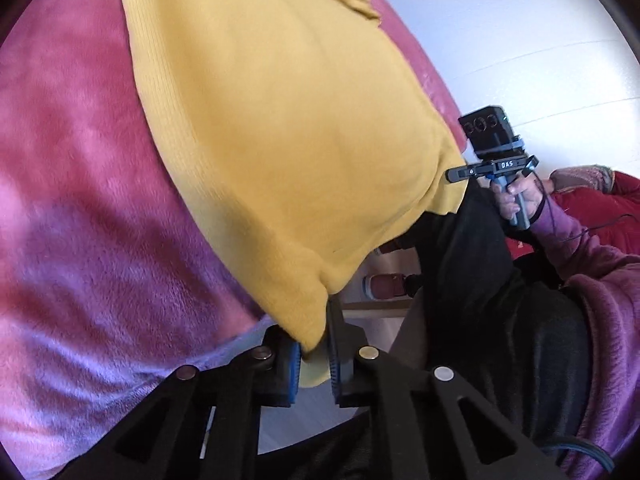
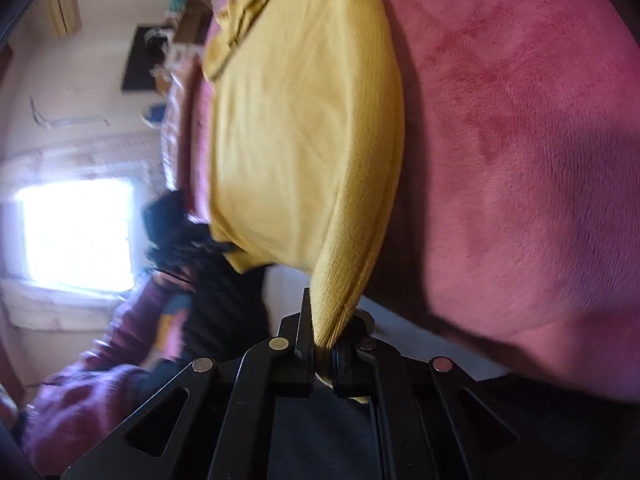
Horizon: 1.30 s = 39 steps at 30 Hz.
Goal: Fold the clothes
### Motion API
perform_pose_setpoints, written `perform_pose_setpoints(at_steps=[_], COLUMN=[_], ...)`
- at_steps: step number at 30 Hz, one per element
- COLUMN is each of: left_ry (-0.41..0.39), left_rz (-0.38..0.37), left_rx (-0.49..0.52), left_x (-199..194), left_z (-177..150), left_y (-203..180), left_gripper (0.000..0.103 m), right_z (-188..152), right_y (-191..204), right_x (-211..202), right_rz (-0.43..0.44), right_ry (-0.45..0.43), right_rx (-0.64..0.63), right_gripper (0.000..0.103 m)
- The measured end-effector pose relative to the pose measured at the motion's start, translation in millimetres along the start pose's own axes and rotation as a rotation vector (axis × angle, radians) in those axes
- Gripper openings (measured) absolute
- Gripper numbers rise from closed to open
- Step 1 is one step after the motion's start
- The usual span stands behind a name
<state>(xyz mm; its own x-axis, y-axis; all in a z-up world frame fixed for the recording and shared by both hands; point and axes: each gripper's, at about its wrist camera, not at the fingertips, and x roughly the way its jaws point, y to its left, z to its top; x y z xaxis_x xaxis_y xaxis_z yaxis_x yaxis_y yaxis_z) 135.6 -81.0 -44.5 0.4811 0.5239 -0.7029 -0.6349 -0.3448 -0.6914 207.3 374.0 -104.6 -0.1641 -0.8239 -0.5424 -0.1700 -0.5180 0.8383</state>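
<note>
Two corners of the soft mustard-yellow knit garment (image 1: 280, 140) sit pinched in my left gripper (image 1: 314, 354) and right gripper (image 2: 325, 350), jaws closed; it drapes limp over the pink plush blanket (image 1: 80, 200), light, best held at its hem.

Yellow knit top (image 1: 280, 132), stretched over pink blanket (image 1: 80, 200)

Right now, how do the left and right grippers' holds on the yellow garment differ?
The left gripper pinches a thick, rounded bunch of the yellow garment between blue pads; the right gripper clamps a thinner, seamed edge, and its pads look black. The left gripper's jaws stand wider apart around the cloth than the right gripper's. Both are shut on the garment's near end, over the pink blanket.
</note>
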Motion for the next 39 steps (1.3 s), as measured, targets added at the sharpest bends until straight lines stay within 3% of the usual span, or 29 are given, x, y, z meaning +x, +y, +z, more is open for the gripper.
perform_pose_setpoints(at_steps=[4, 7, 9, 13, 16, 19, 22, 27, 29, 30, 31, 32, 34, 36, 39], left_ry=[-0.097, -0.268, -0.397, -0.599, -0.696, -0.735, -0.721, -0.722, -0.735, -0.748, -0.760, -0.776, -0.823, -0.891, -0.925], left_rz=[-0.125, -0.289, -0.369, -0.401, -0.402, -0.377, -0.379, -0.464, -0.450, -0.424, -0.407, -0.414, -0.520, -0.600, -0.556], left_rx=[-0.050, -0.118, -0.145, -0.165, -0.251, -0.393, -0.517, -0.490, -0.492, -0.506, -0.545, -0.615, -0.762, -0.840, -0.818], left_x=[-28, -63, -91, -132, -158, -153, -133, -124, -129, -133, -142, -146, -143, -147, -160], left_z=[-2, 12, 30, 94, 150, 202, 233, 254, 261, 264, 263, 261, 254, 246, 246], left_y=[0, 5, 12, 34, 84, 137, 169, 172, 176, 181, 196, 210, 234, 246, 241], left_gripper=[0.007, 0.007, 0.007, 0.008, 0.008, 0.008, 0.008, 0.010, 0.014, 0.014, 0.015, 0.017, 0.018, 0.018, 0.019], right_z=[4, 22, 54, 130, 190, 251, 275, 284, 287, 291, 294, 296, 294, 295, 292], right_y=[1, 12, 20, 9, -5, -19, -37, -43, -44, -47, -54, -60, -62, -55, -48], right_x=[-16, -38, -55, -68, -74, -79, -74, -77, -76, -77, -80, -79, -79, -89, -106], right_rz=[0.145, 0.269, 0.352, 0.422, 0.449, 0.476, 0.445, 0.481, 0.547, 0.582, 0.620, 0.697, 0.779, 0.768, 0.806], right_ry=[-0.056, -0.144, -0.222, -0.354, -0.447, -0.539, -0.544, -0.519, -0.547, -0.565, -0.599, -0.669, -0.715, -0.752, -0.842], right_rx=[0.071, 0.112, 0.138, 0.237, 0.323, 0.410, 0.486, 0.541, 0.566, 0.578, 0.593, 0.633, 0.664, 0.609, 0.562], right_gripper=[0.005, 0.005, 0.005, 0.005, 0.005, 0.005, 0.005, 0.007, 0.019, 0.032, 0.057, 0.063, 0.071, 0.074, 0.075])
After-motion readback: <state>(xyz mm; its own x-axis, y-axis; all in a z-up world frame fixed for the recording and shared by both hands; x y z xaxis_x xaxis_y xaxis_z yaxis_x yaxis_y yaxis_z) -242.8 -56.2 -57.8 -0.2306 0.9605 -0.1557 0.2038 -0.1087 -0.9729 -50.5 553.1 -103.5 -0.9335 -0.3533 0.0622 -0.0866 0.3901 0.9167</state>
